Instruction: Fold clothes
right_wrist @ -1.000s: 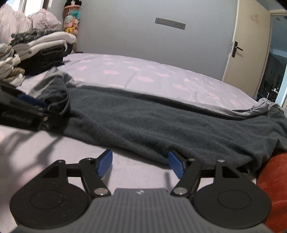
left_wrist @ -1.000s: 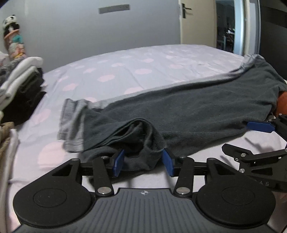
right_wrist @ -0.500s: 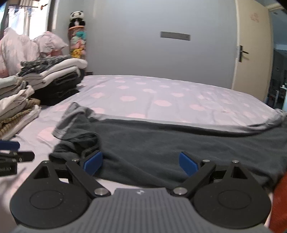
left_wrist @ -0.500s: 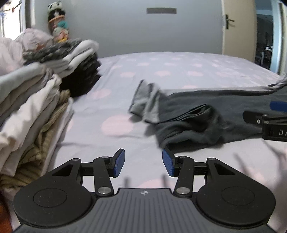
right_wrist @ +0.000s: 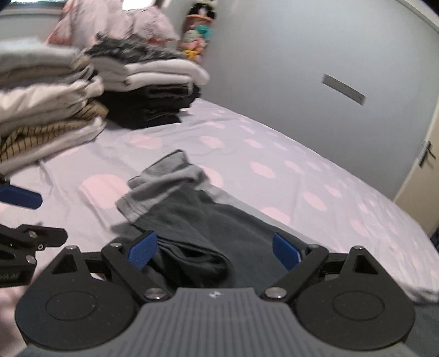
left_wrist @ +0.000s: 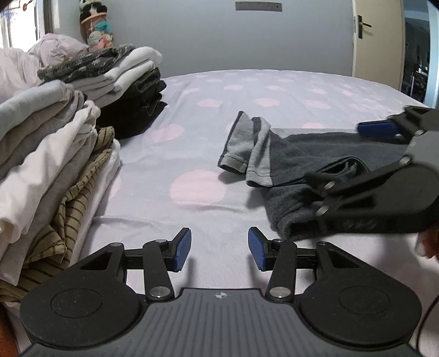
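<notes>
Both grippers have let go and swung toward the stacks (left_wrist: 68, 131). Left gripper (left_wrist: 219, 248) gapes over bare sheet (left_wrist: 192, 153); right gripper (right_wrist: 214, 250), jaws closing, straddles the untouched shirt (right_wrist: 197, 228). No writing is legible.

- The wall (left_wrist: 192, 35) behind the bed is plain grey, with a small grey plate (left_wrist: 258, 6) fixed high on it.
- The bed (left_wrist: 274, 90) fills most of the room; its sheet is pale lilac with pink spots.
- A cream door (left_wrist: 377, 38) with a dark handle (left_wrist: 363, 23) stands at the right, and beside it a dark opening shows another room.
- At the far left a window (left_wrist: 19, 24) gives daylight.
- Soft toys (left_wrist: 94, 24) stand in the corner by the wall.
</notes>
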Available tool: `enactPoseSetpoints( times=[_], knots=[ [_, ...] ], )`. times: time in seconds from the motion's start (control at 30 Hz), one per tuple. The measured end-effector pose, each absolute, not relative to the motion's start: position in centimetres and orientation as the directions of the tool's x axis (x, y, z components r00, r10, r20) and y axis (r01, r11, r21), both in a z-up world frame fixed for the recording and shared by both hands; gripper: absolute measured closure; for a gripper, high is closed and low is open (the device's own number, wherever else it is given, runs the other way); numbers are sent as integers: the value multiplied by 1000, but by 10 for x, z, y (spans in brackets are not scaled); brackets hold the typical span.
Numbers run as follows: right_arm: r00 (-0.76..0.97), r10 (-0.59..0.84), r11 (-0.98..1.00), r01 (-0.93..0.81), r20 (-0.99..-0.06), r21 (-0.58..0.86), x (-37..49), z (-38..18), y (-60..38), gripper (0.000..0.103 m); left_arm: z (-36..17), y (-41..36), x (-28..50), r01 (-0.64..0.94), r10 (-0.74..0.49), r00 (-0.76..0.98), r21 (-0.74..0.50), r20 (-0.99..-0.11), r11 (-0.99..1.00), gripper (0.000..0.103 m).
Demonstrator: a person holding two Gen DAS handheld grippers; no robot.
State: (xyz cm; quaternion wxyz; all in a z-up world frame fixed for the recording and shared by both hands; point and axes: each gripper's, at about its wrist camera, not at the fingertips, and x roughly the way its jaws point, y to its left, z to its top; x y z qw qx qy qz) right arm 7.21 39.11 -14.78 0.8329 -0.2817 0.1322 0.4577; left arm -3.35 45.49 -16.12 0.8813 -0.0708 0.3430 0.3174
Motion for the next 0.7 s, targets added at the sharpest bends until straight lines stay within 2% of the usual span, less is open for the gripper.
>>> enactPoseSetpoints(
  times=[0.3, 0.47, 0.53, 0.6, 0.67, 0.7],
  knots=[
    [478, 727, 284, -863, -493, -417, 53, -164, 446, 14, -164, 483, -44, -709, 559, 475, 80, -680, 700, 49],
    [508, 701, 298, -846, -501, -442, 60, -178, 476, 17, -164, 493, -45, -732, 559, 463, 59, -687, 679, 49],
    [541, 681, 314, -825, -493, -470, 64, -181, 488, 22, -165, 493, -43, -727, 558, 466, 63, -687, 684, 49],
    [572, 649, 345, -809, -501, -476, 75, -179, 499, 33, -166, 493, -41, -721, 556, 466, 68, -689, 690, 49],
    [592, 629, 396, -802, -505, -447, 89, -170, 499, 40, -167, 493, -39, -722, 557, 462, 71, -690, 688, 49],
    [596, 628, 433, -802, -501, -411, 97, -162, 494, 40, -167, 494, -40, -724, 555, 461, 69, -693, 687, 49]
  ],
)
